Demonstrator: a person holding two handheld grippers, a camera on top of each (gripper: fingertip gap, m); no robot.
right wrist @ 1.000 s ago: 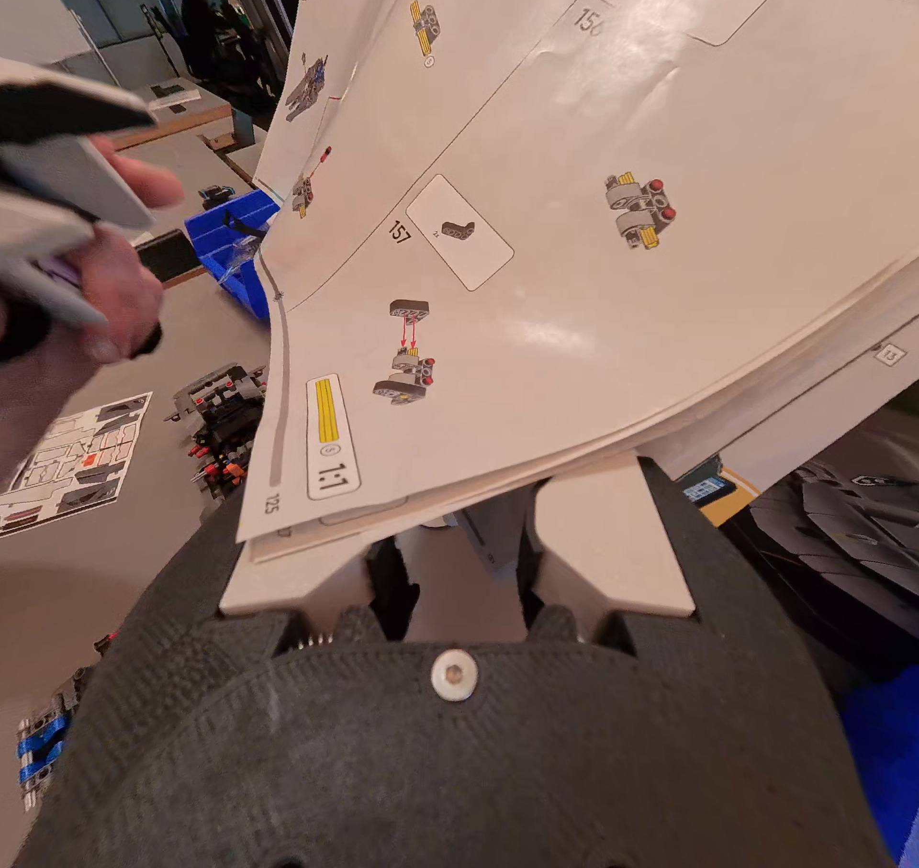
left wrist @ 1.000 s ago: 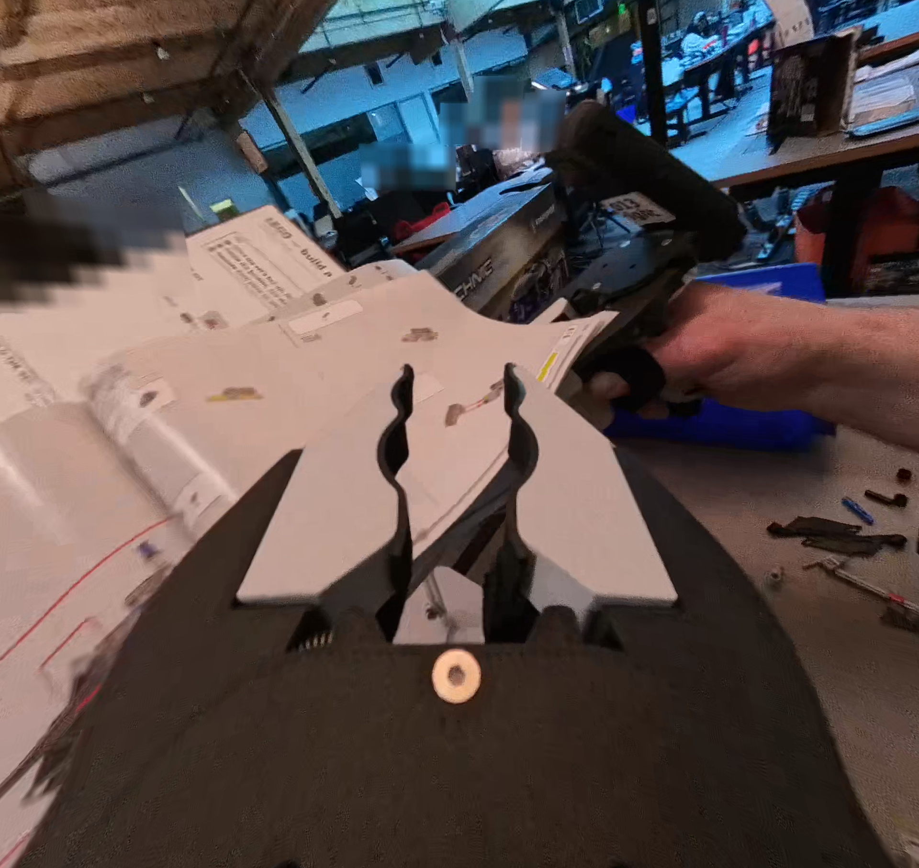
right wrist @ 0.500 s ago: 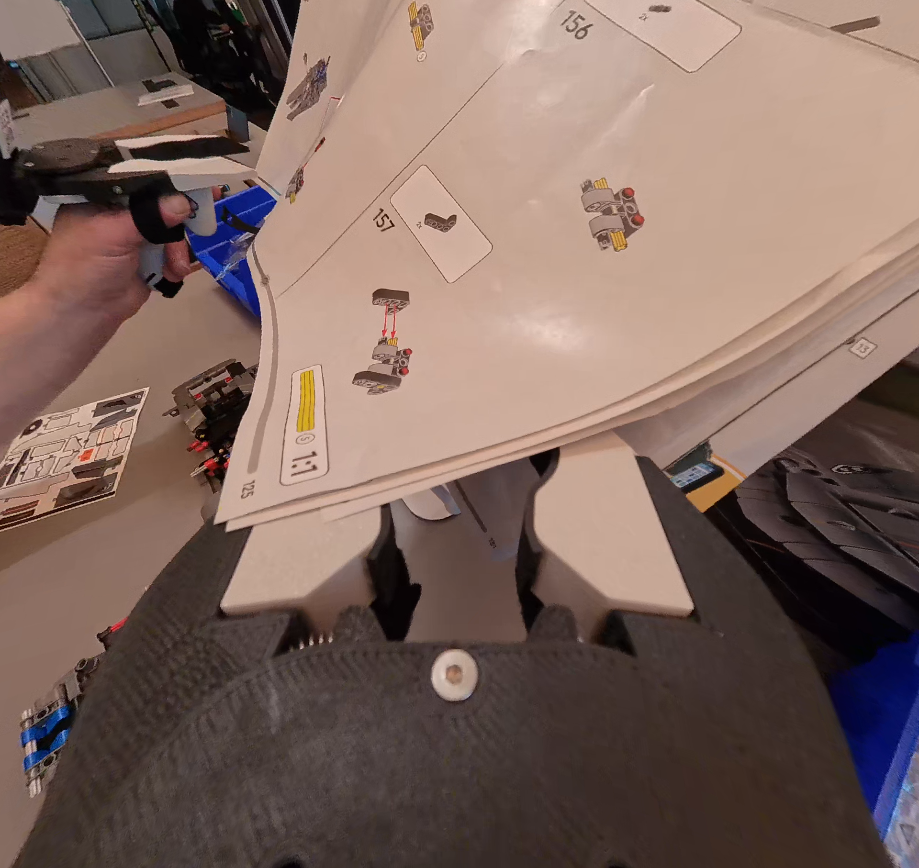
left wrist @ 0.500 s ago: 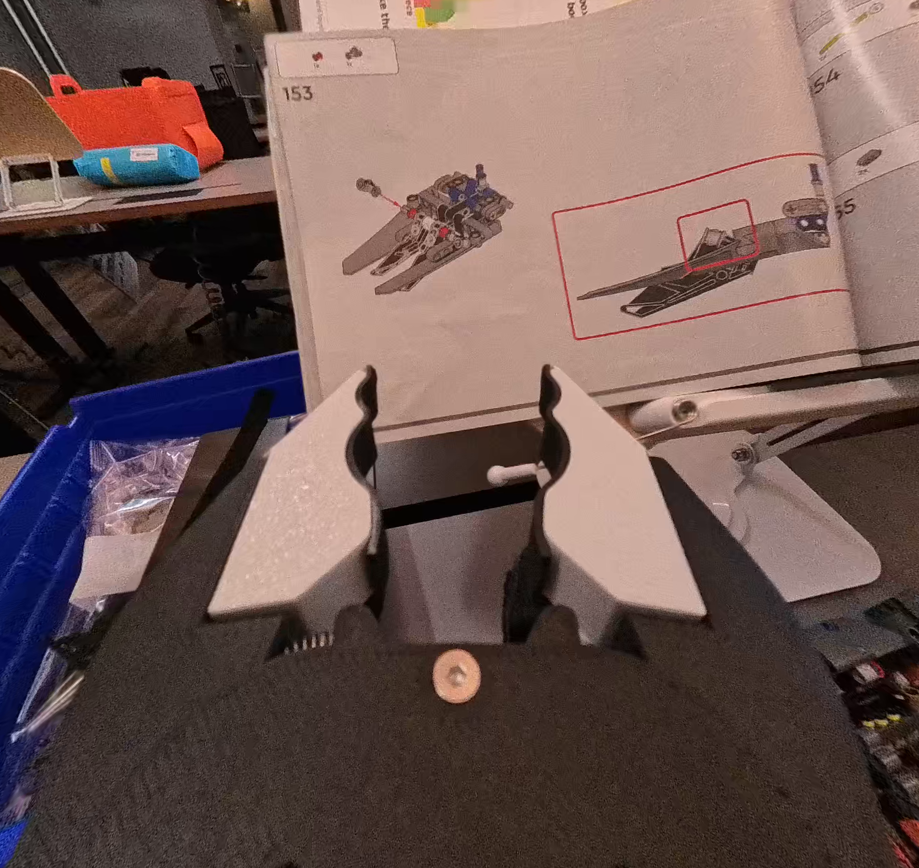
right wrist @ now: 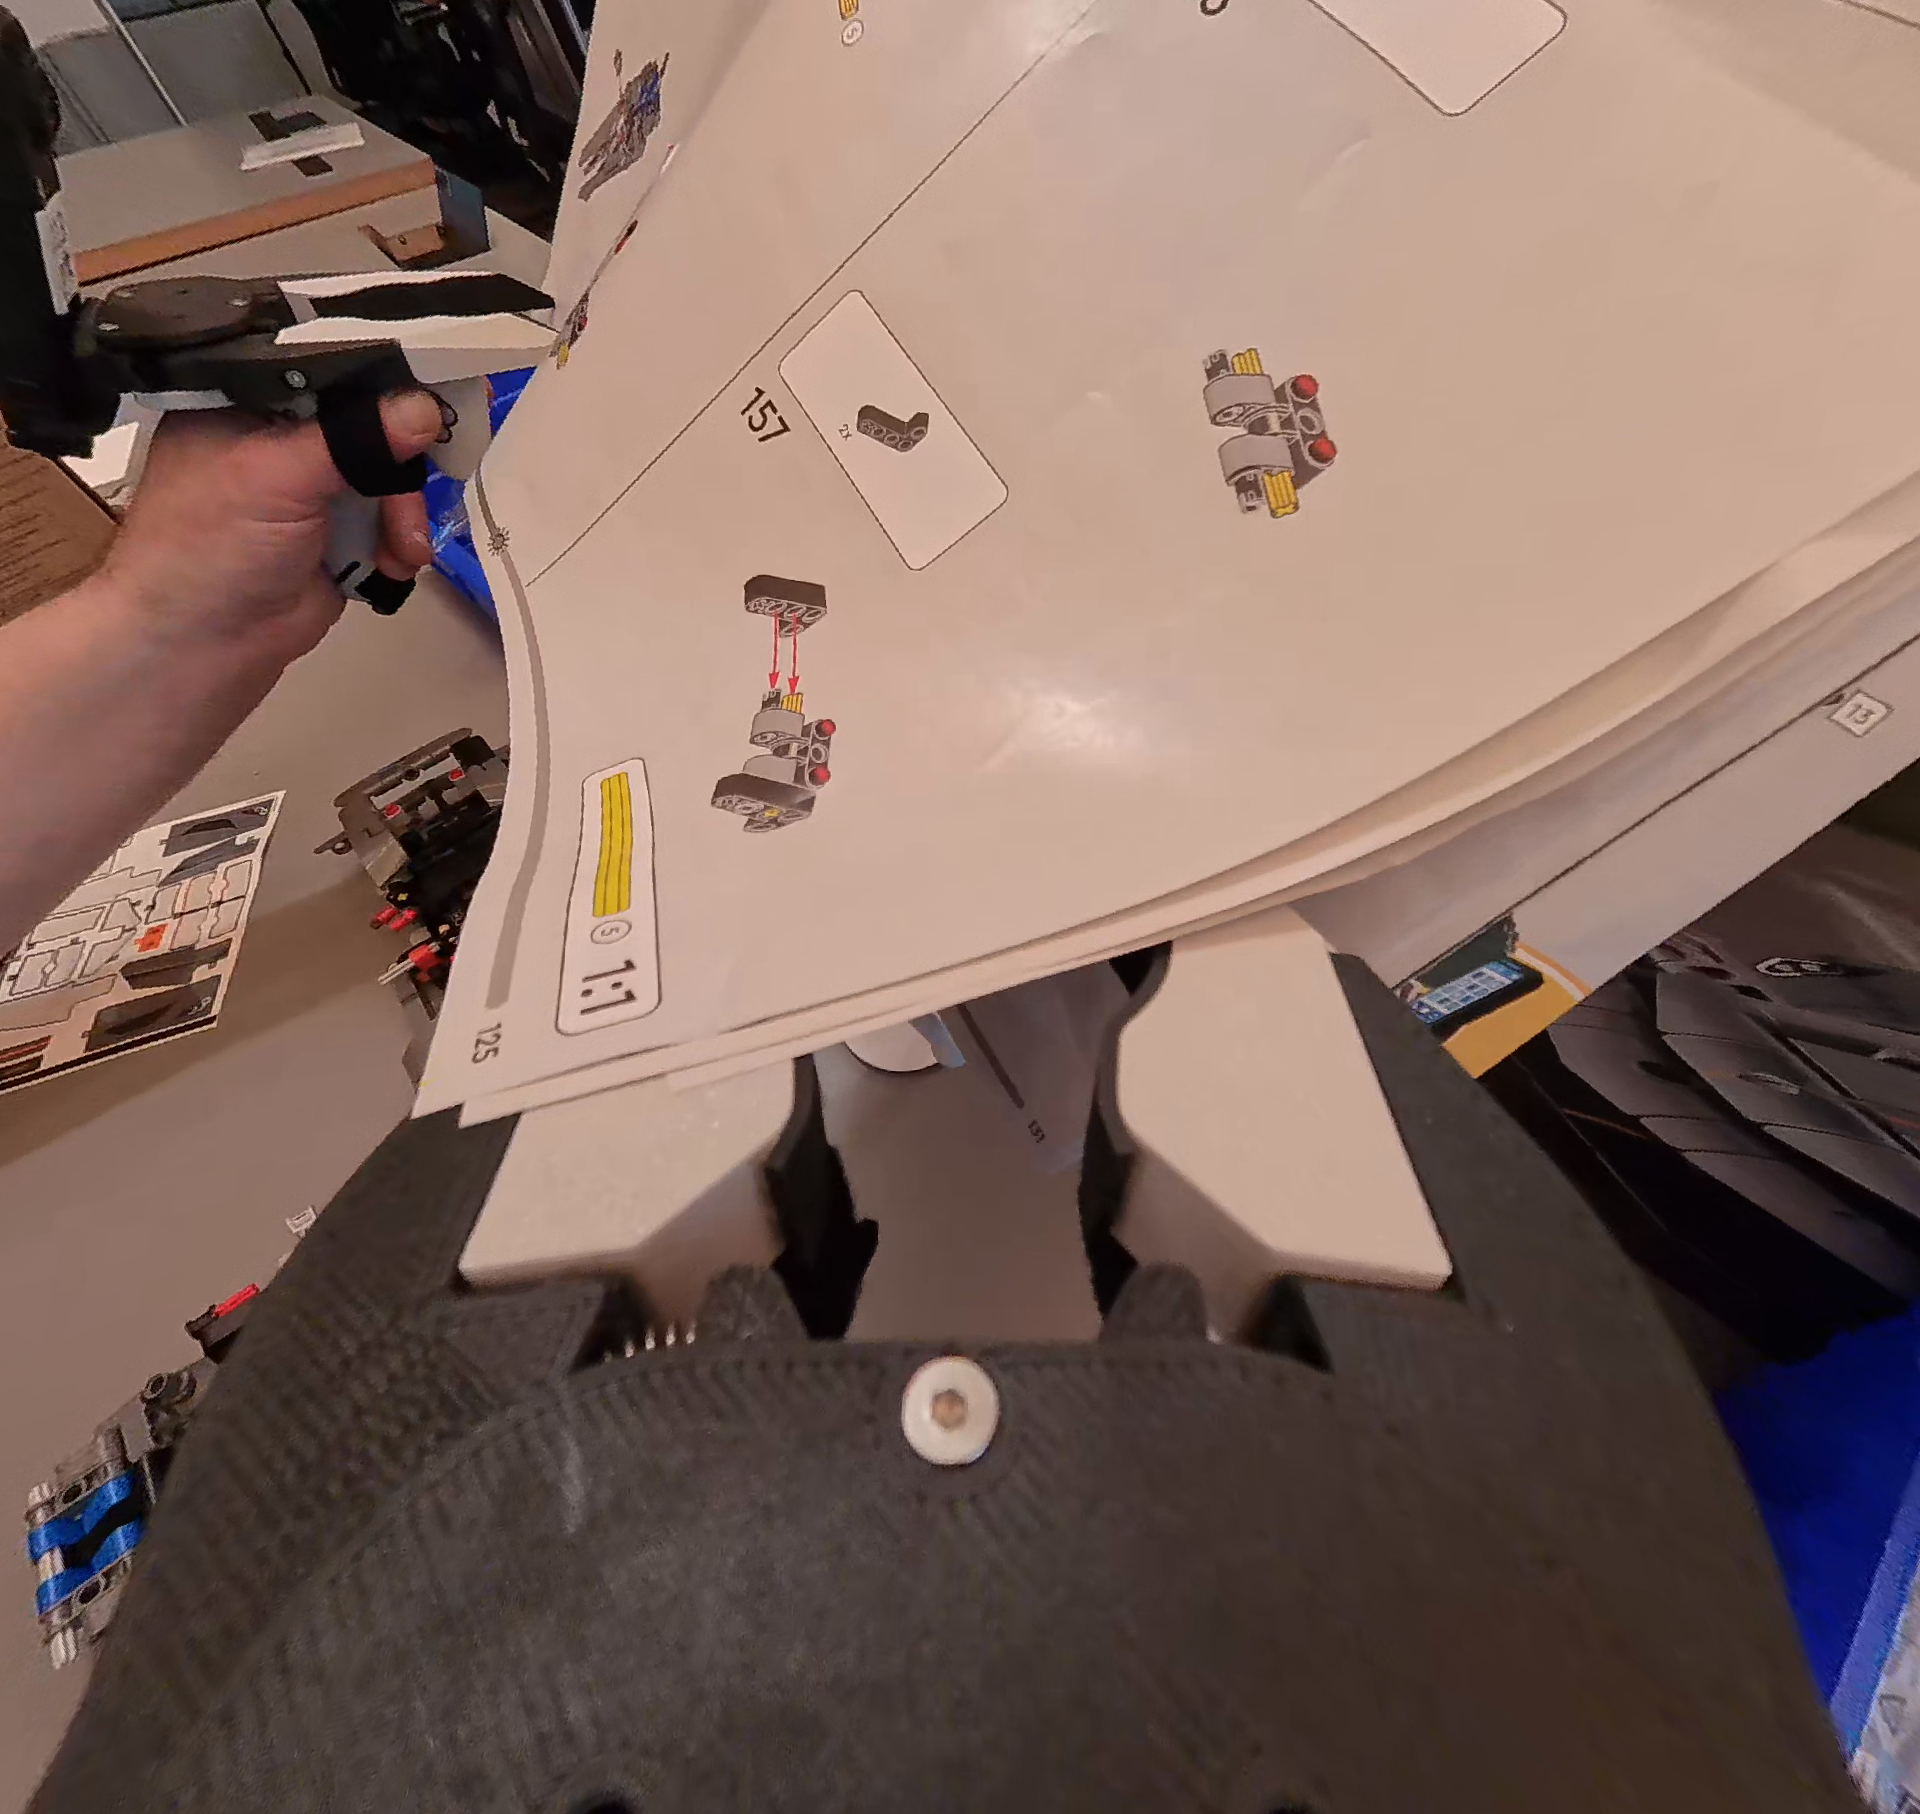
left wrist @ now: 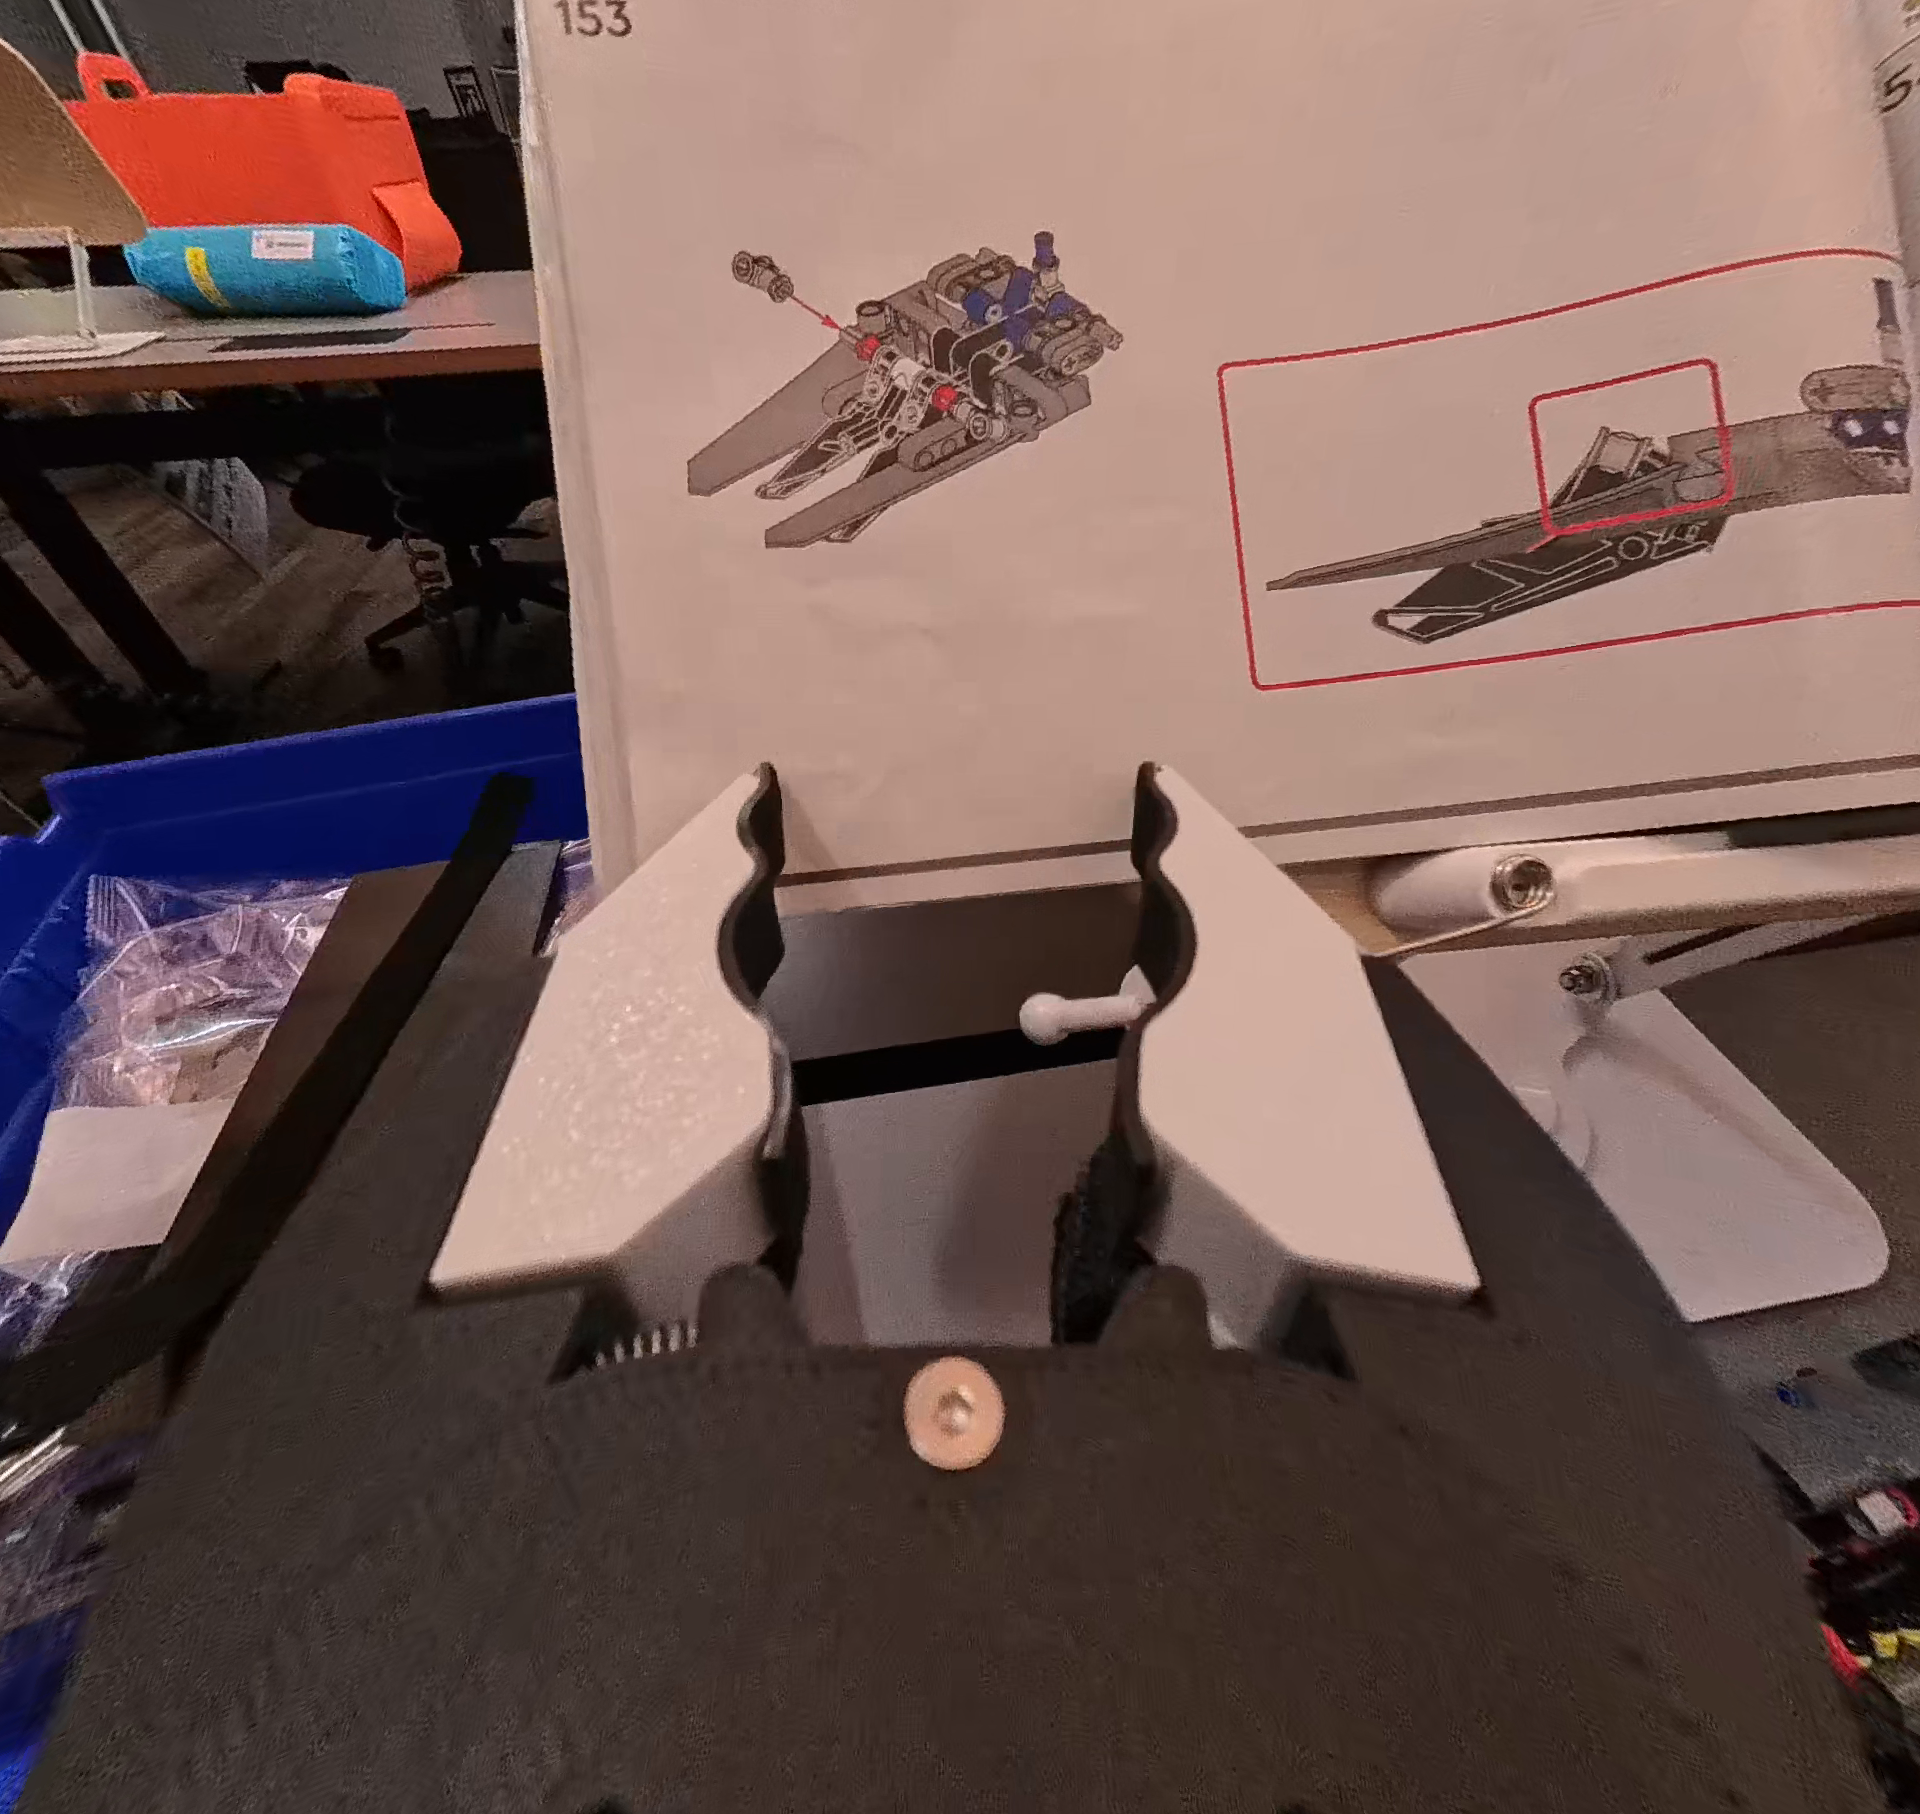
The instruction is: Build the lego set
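Swinging round from the lifted pages a second ago, the left tongs (left wrist: 951, 788) now face the instruction booklet (left wrist: 1195, 414) on its white stand (left wrist: 1704, 1172), spread and empty. Right tongs (right wrist: 966, 1068) stay beneath curled pages, apparently parted; grip unclear.

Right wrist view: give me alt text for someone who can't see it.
The right gripper reaches under a lifted stack of instruction booklet pages that curl over its jaws. At left, a hand holds the left gripper above a grey table with partly built lego assemblies.
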